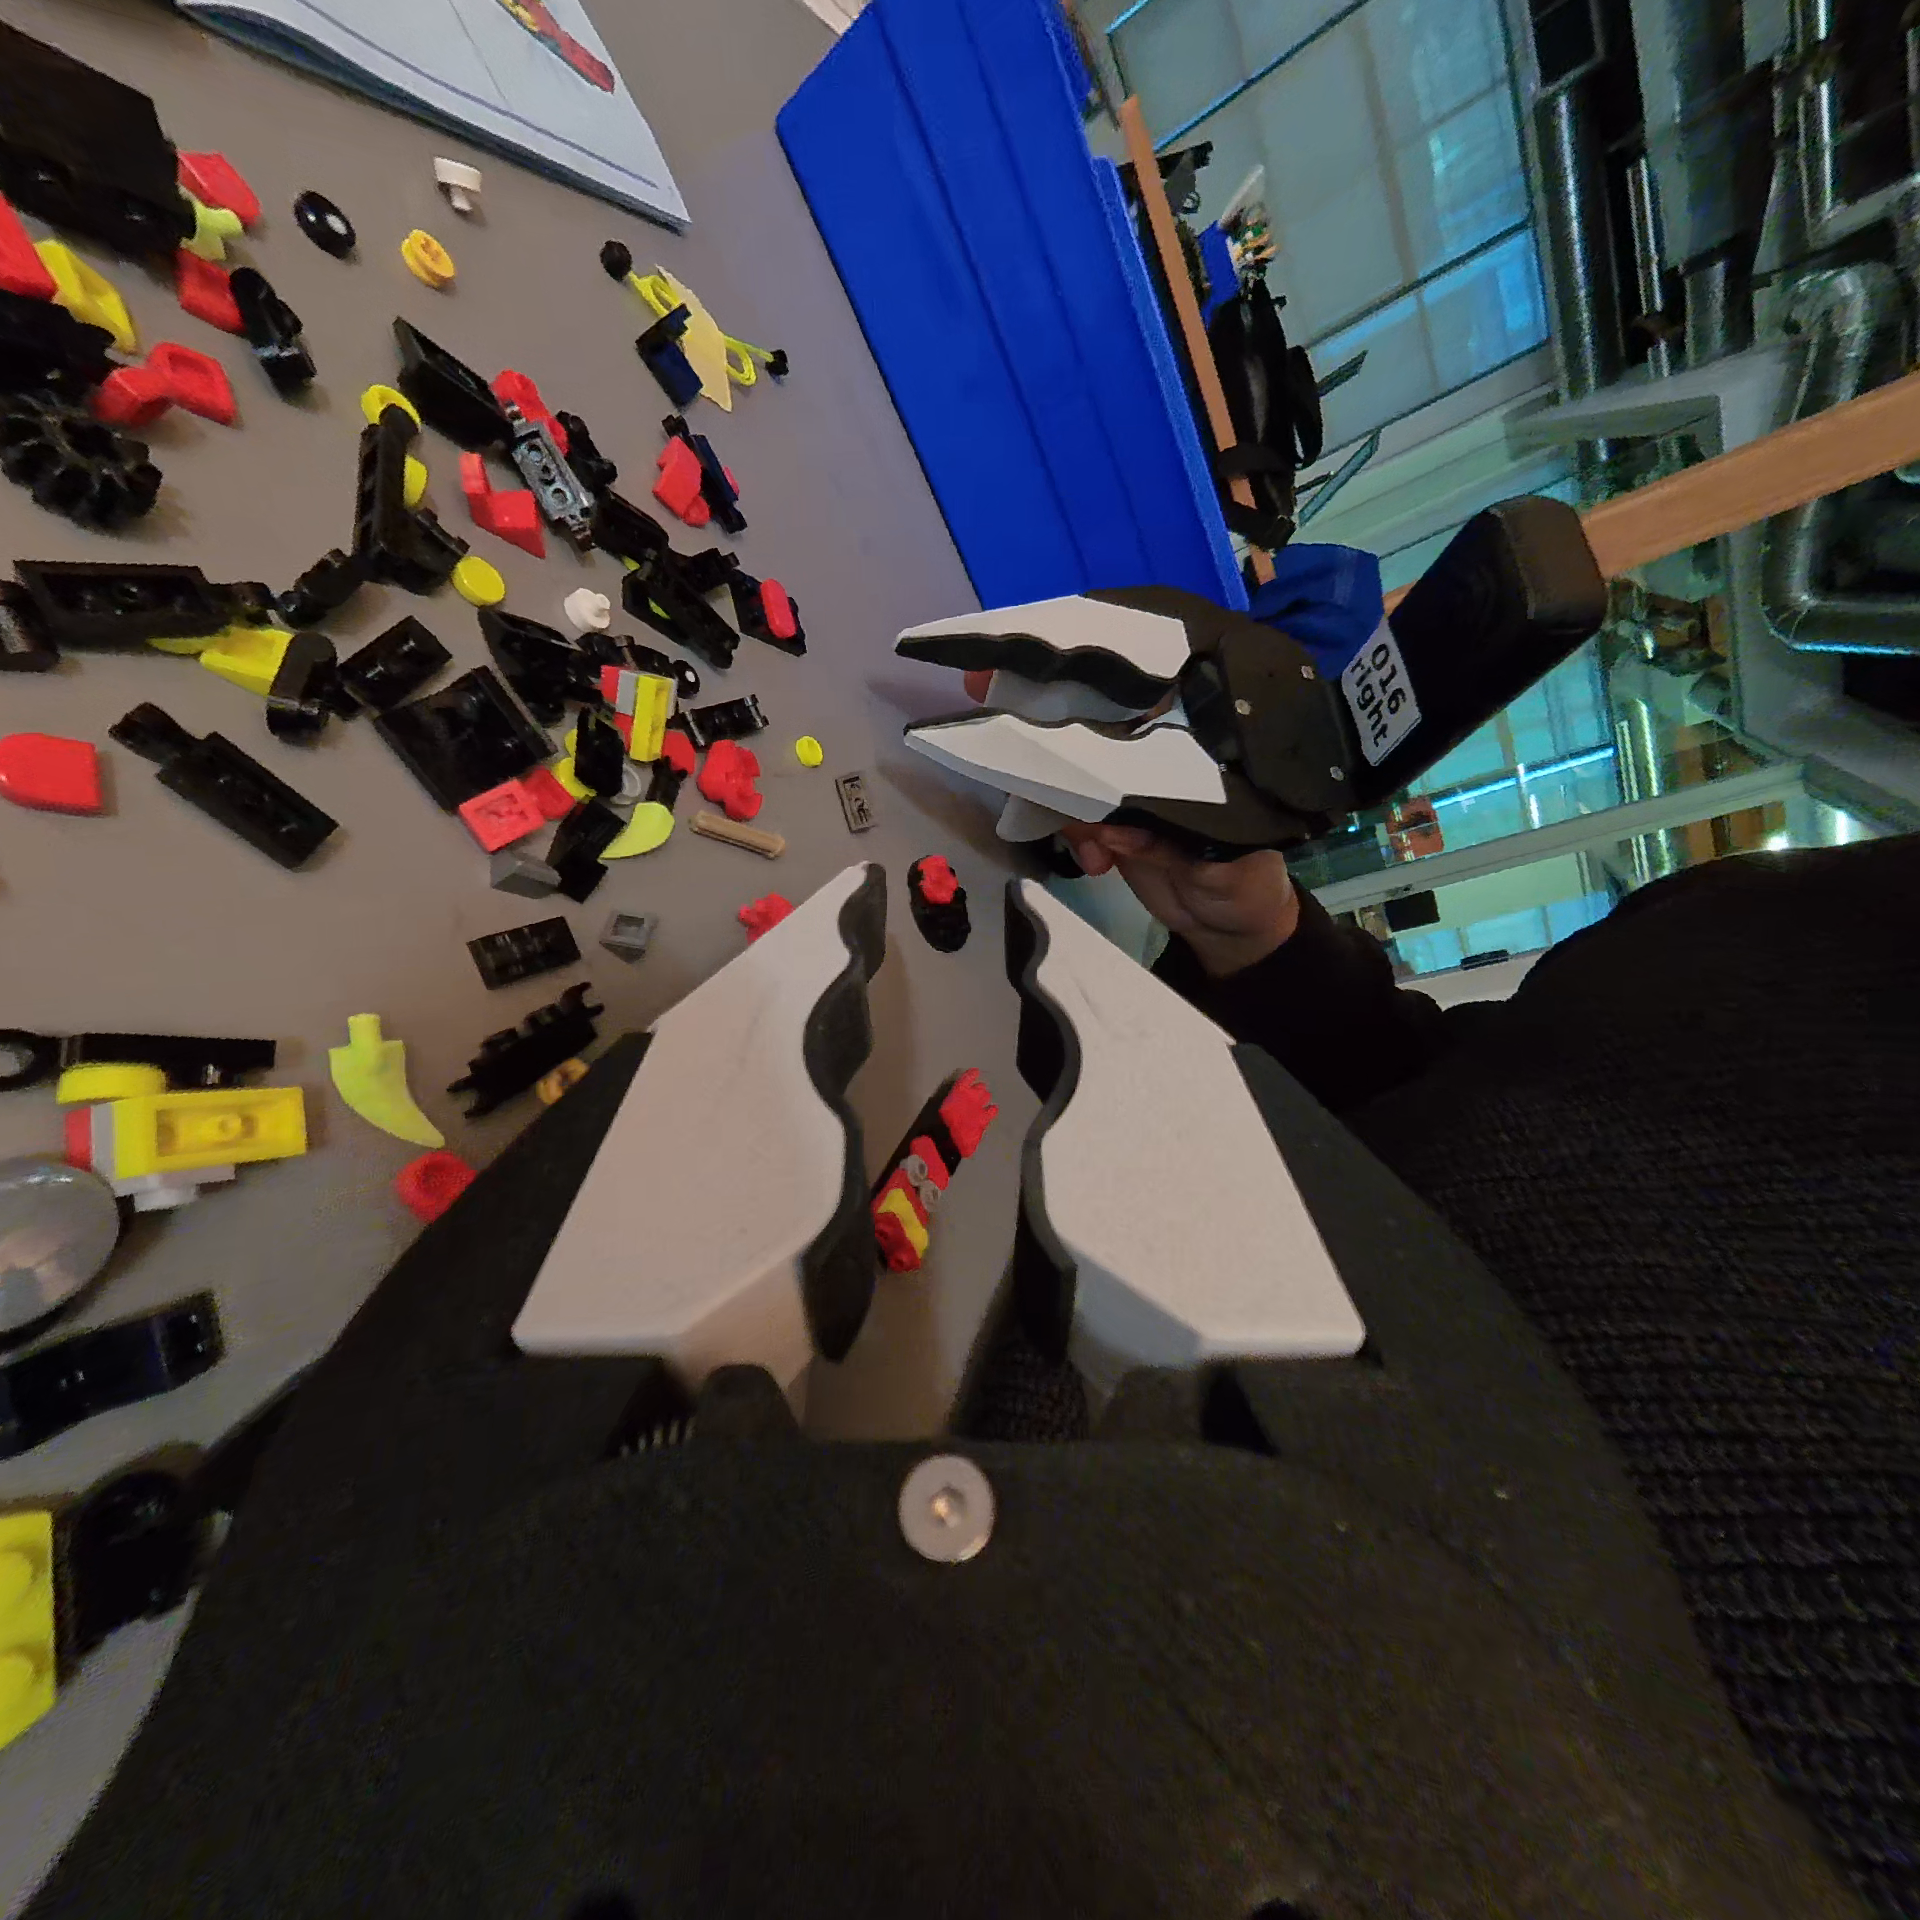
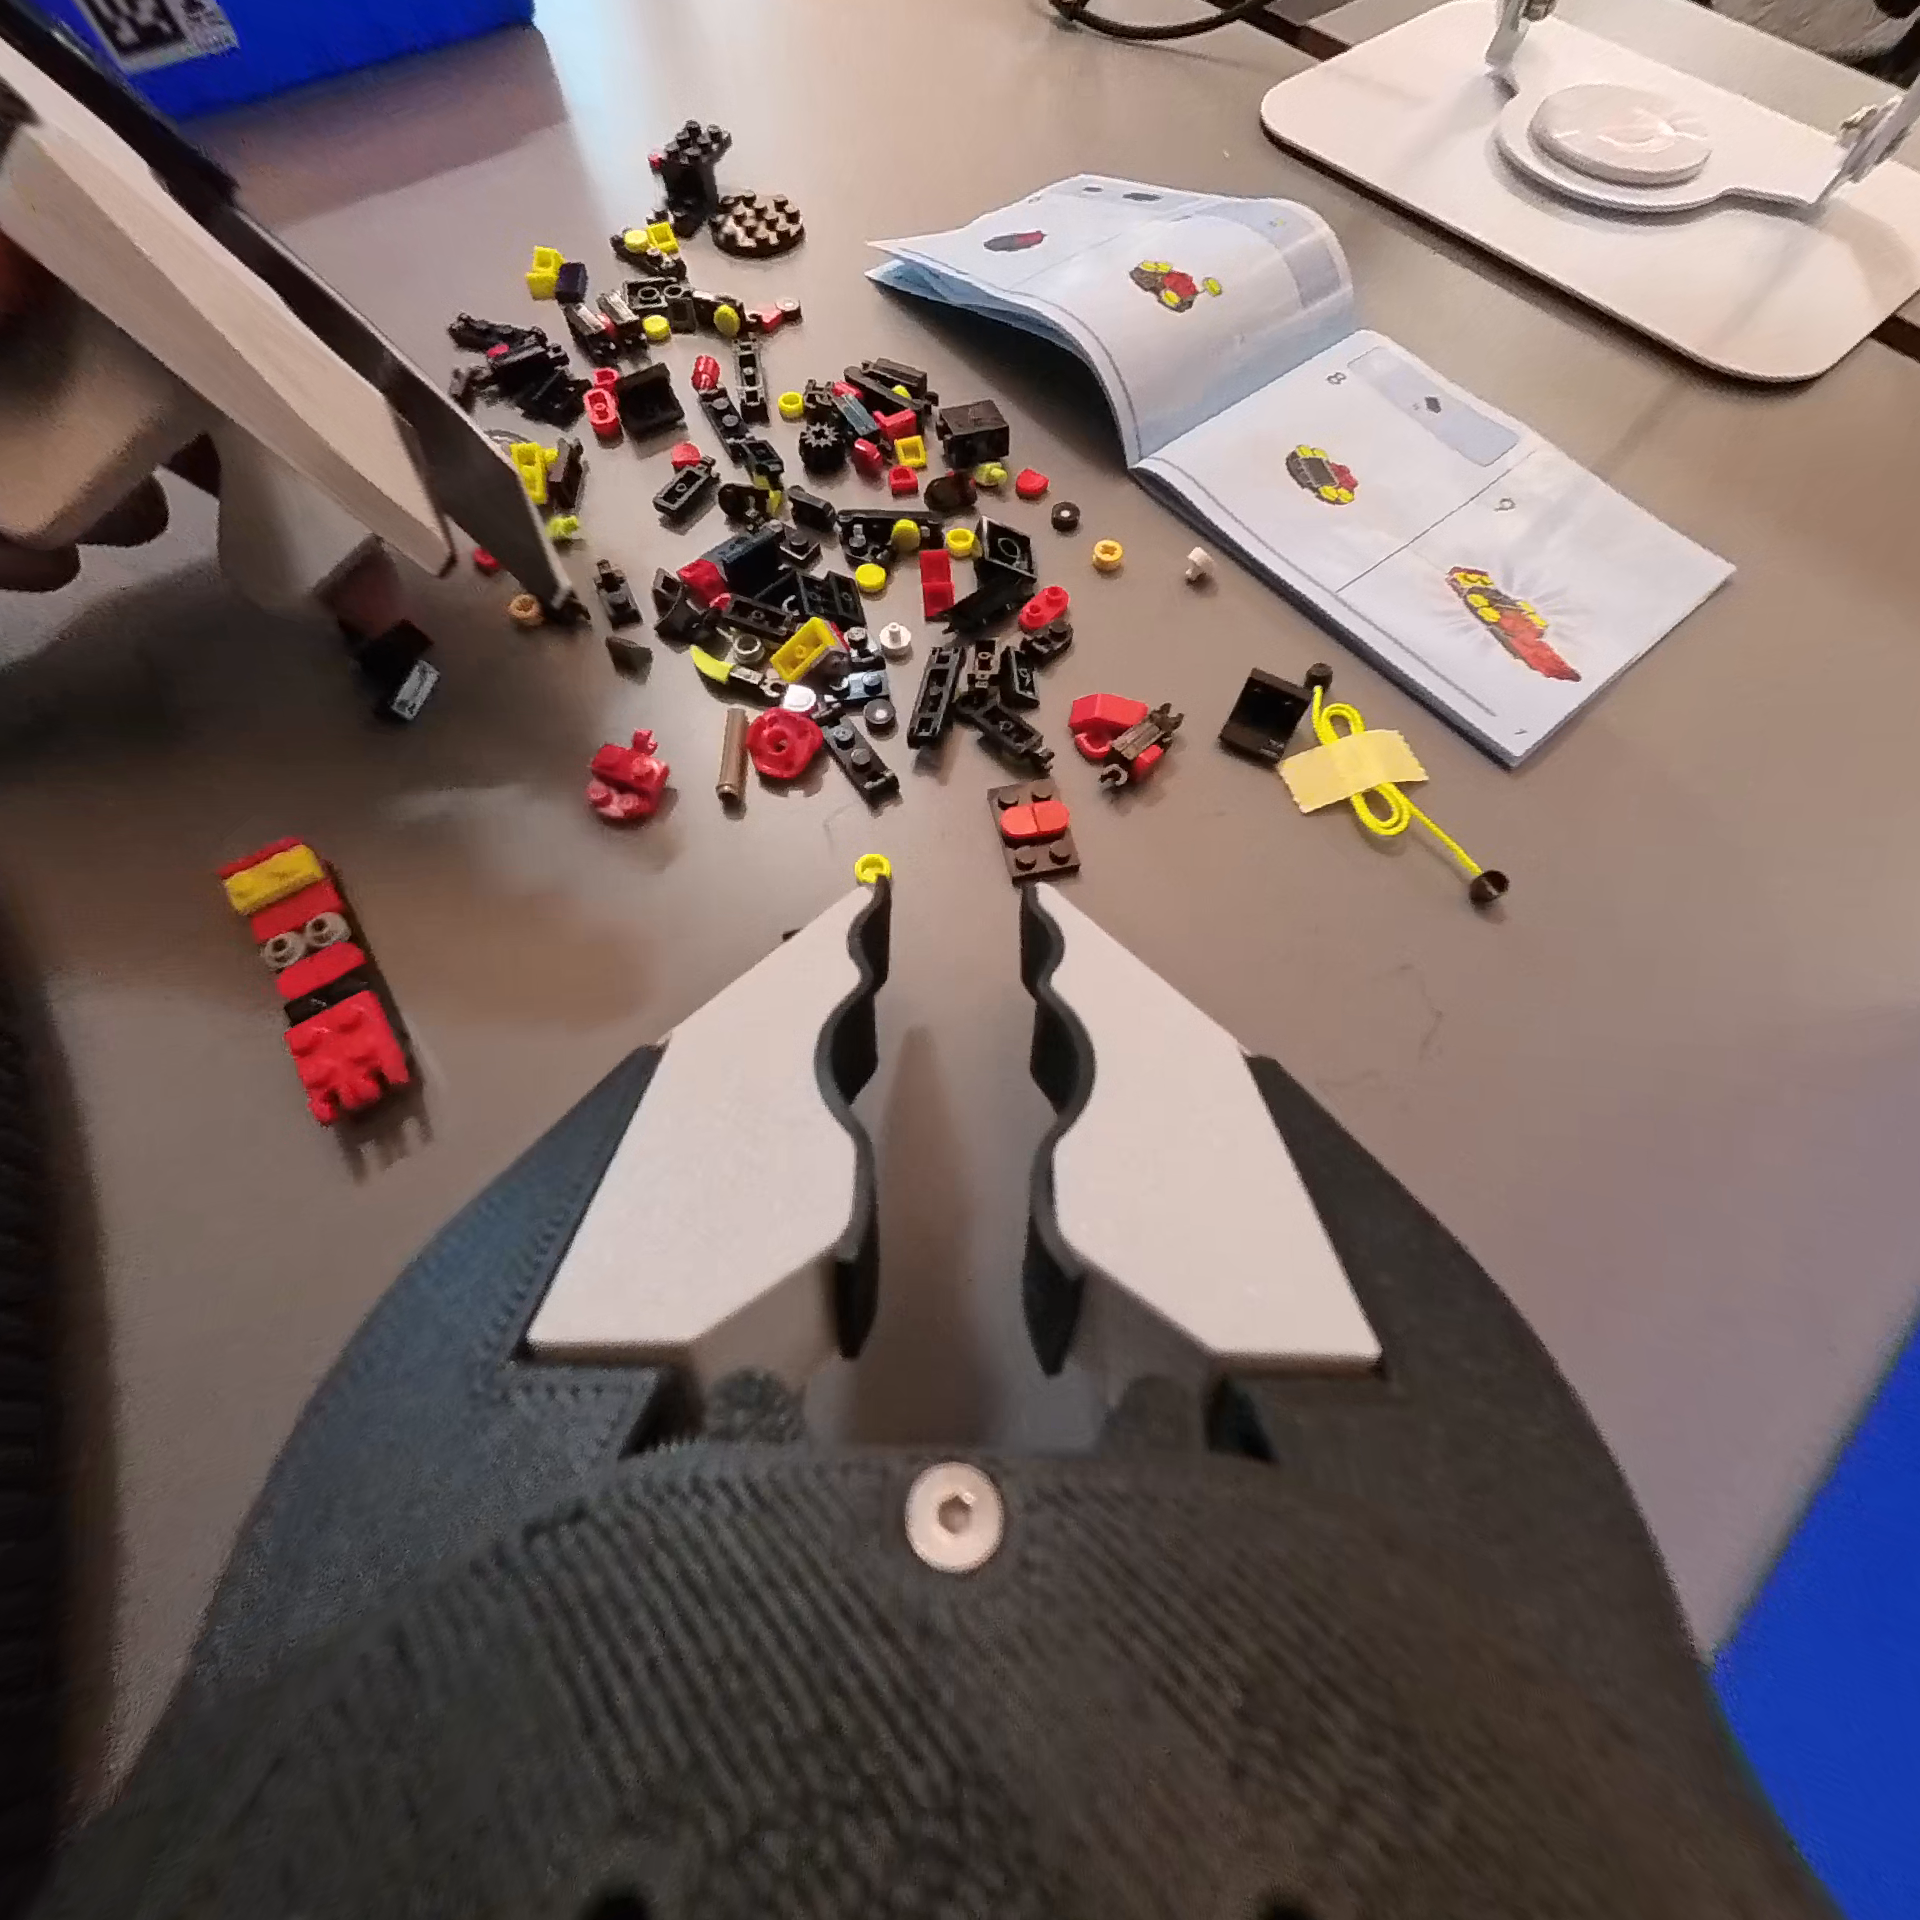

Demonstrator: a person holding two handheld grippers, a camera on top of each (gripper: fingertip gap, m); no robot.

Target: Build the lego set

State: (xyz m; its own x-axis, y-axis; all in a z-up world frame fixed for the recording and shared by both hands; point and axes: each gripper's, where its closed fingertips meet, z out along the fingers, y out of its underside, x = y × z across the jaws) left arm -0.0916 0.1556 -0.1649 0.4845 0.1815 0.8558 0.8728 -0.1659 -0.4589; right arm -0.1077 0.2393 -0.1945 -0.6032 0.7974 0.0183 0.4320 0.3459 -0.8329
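A small red, yellow and black assembly [image 1: 930,1169] lies on the grey table between the fingers of my left gripper [image 1: 943,883], which is open and empty just above it. It also shows at the left of the right wrist view [image 2: 312,977]. A small black and red piece [image 1: 938,902] lies just past the left fingertips. My right gripper [image 2: 953,894] is open and empty, low over the table; a tiny yellow round stud [image 2: 873,865] lies at its left tip and a black plate with a red piece [image 2: 1034,831] just ahead. The right gripper [image 1: 904,691] hovers beyond the left one.
A wide scatter of loose black, red and yellow pieces [image 2: 810,540] covers the table ahead. The open instruction booklet [image 2: 1299,447] lies at the right, a yellow string with tape [image 2: 1351,779] near it. A white stand base [image 2: 1662,229] sits far right. A blue bin [image 1: 997,312] stands at the table's side. One gripper's finger ends stand about 10 cm off the other's.
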